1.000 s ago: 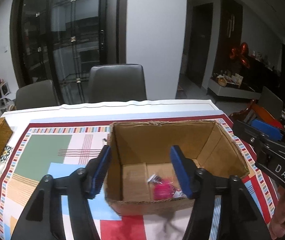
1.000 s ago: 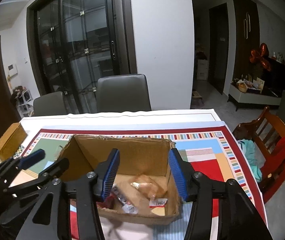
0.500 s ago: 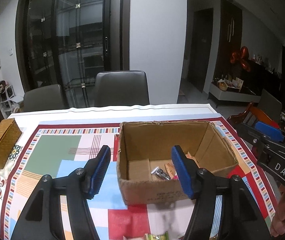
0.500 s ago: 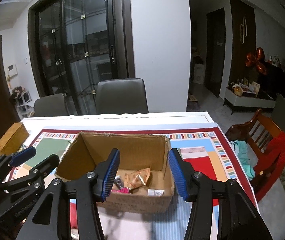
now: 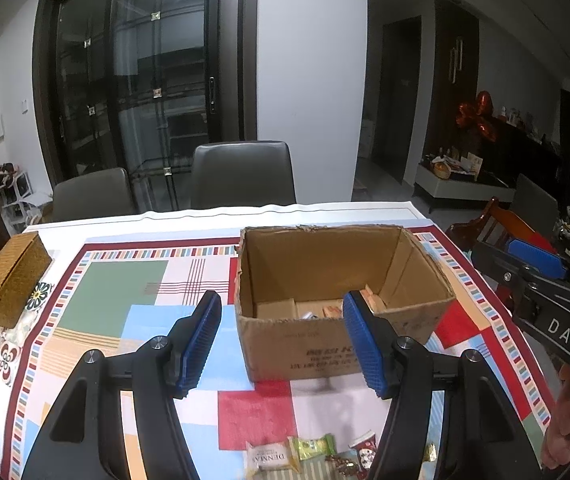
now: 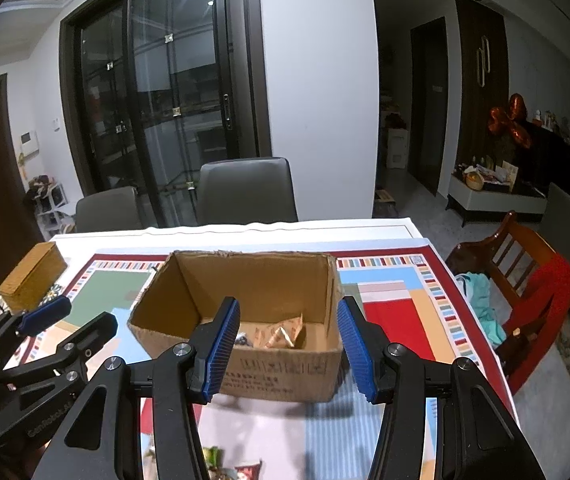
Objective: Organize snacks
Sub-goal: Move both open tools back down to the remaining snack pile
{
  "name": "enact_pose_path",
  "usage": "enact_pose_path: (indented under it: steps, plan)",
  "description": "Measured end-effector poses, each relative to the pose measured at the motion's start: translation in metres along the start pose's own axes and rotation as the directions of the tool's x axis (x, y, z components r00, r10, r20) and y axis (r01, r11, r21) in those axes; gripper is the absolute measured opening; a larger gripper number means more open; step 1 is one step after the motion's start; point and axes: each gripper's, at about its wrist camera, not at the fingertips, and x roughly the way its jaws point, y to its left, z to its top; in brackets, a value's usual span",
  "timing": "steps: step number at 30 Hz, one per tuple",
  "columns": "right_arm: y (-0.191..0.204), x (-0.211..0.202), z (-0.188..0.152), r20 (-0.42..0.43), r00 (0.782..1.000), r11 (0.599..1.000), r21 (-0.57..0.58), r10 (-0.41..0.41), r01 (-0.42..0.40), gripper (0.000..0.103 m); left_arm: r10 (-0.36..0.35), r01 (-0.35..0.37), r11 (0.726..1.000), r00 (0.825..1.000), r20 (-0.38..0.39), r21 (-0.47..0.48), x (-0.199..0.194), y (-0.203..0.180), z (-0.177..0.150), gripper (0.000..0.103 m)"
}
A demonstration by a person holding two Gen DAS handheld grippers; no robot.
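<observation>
An open cardboard box [image 5: 325,344] stands on the patterned tablecloth [image 5: 125,280], with tan snack packets [image 6: 281,332] lying on its floor. My left gripper [image 5: 281,304] hangs open in front of the box's near wall, nothing between its blue pads. My right gripper [image 6: 289,308] is open too, short of the box [image 6: 285,372] and empty. Loose snack packets [image 5: 309,450] lie on the cloth near the table's front edge, below both grippers. Each gripper shows in the other's view: the right gripper [image 5: 537,256] at the right, the left gripper [image 6: 45,314] at the left.
A woven lidded basket [image 5: 13,278] sits at the table's left edge. Two grey chairs [image 5: 243,176] stand behind the far edge. A wooden chair with a red cushion [image 6: 541,280] stands off the right side. A hand [image 5: 569,420] holds the right gripper's handle.
Both grippers have drawn back from the box and risen slightly, so the box looks farther off. The loose packets by the front edge have come into view.
</observation>
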Motion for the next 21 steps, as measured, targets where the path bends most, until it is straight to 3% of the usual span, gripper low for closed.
enact_pose_path:
  steps: [21]
  plan:
    - [-0.008, -0.027, -0.037, -0.03, 1.0, 1.0, 0.016, -0.008, 0.009, 0.052, -0.003, 0.003, 0.999, 1.0, 0.01, 0.044, -0.036, -0.016, -0.03, 0.062]
